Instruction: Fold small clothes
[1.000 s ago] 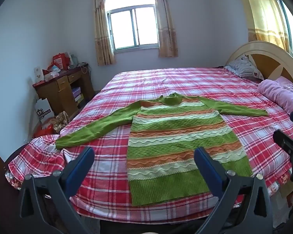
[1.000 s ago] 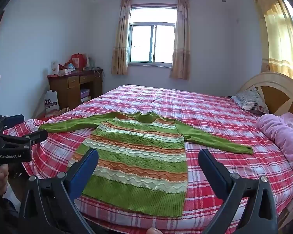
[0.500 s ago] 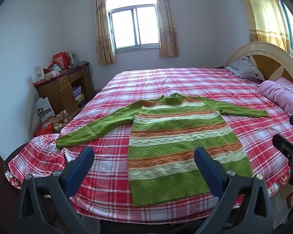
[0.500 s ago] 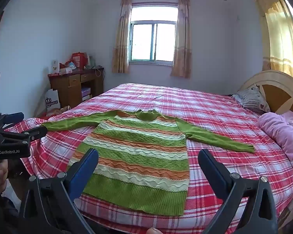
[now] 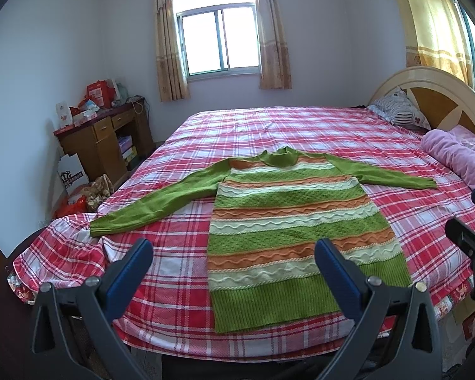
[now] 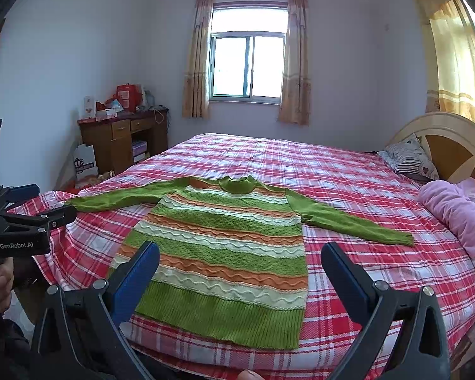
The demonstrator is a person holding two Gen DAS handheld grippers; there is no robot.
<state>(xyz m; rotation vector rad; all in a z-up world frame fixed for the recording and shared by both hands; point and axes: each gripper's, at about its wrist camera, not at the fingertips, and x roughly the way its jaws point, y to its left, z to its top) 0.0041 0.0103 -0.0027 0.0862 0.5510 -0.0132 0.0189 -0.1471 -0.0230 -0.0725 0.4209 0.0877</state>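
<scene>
Item one: your striped sweater (image 5: 296, 231), knitted, long-bodied, with a short green collar and plain green sleeves. Its body carries bands of green, orange and cream, several worked in wavy ridges, ending in a ribbed green hem. It lies flat and face up on the bed (image 5: 269, 133), hem toward you at the near edge, collar toward the window (image 5: 220, 42), both sleeves spread out sideways. The left sleeve's cuff reaches near the bed's left corner.

Item two: your left tongs (image 5: 232, 261), released, blue pads wide apart, hanging above the near edge over the sweater's lower left part, touching nothing.

Item three: your right tongs (image 6: 239, 267), likewise released, straddling the hem region from above, holding nothing.

Item four: a wooden counter (image 6: 123, 141) against the left wall, with red boxes and small packages on top, and boxes in its open shelf. A white paper bag (image 6: 86, 161) stands on the floor beside it.

Item five: a pink blanket (image 6: 456, 215), bunched, on the right side of the bed by the headboard (image 6: 449, 145), with a striped pillow (image 6: 411, 158) beyond it.
</scene>
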